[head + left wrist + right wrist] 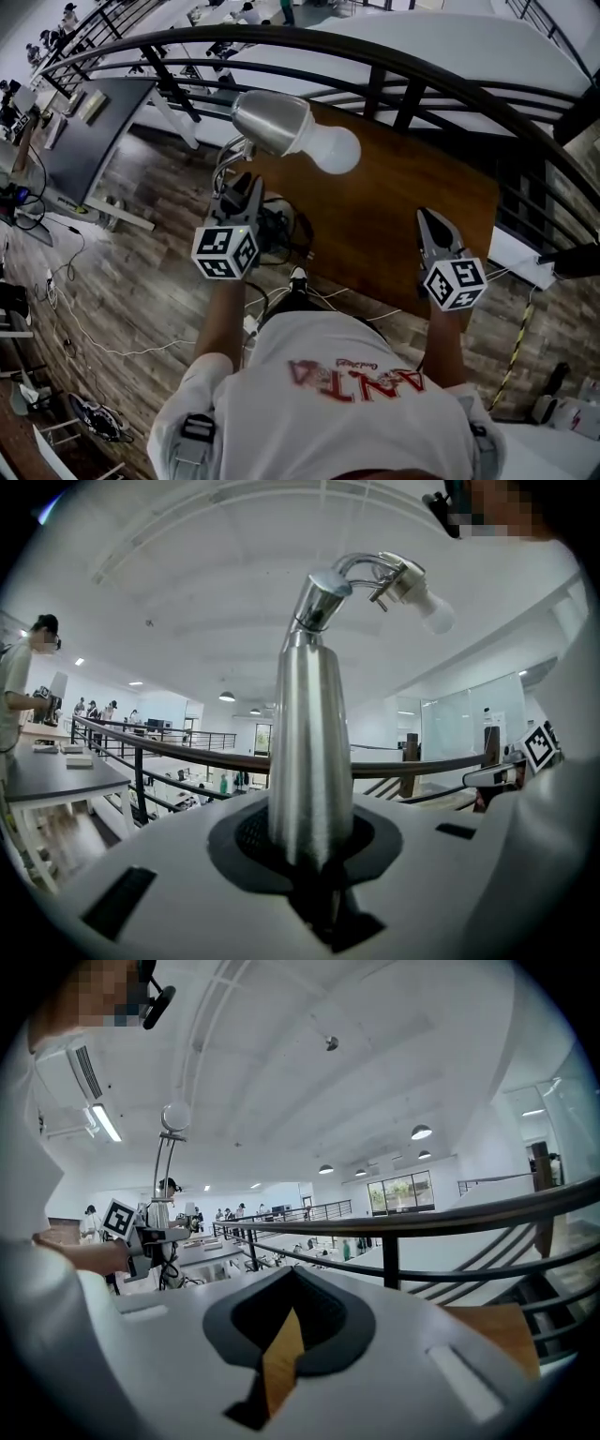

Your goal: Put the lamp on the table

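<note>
The lamp (281, 127) has a silver shade, a white bulb and a chrome stem. In the head view it hangs over the left end of the brown wooden table (422, 178). My left gripper (239, 202) is shut on the stem, and the lamp's foot is hidden below it. In the left gripper view the stem (309, 742) rises upright from between the jaws of the left gripper (314, 855), with the lamp head (412, 588) bent to the right. My right gripper (433, 230) hovers over the table's near right part, shut and holding nothing. The right gripper (286, 1335) shows only a thin slit between its jaws.
A black curved railing (375, 56) runs behind the table. Behind it is a drop to a lower floor with desks and people. A grey desk (84, 131) stands at the left on the wooden floor. Cables (281, 234) lie tangled below my left gripper.
</note>
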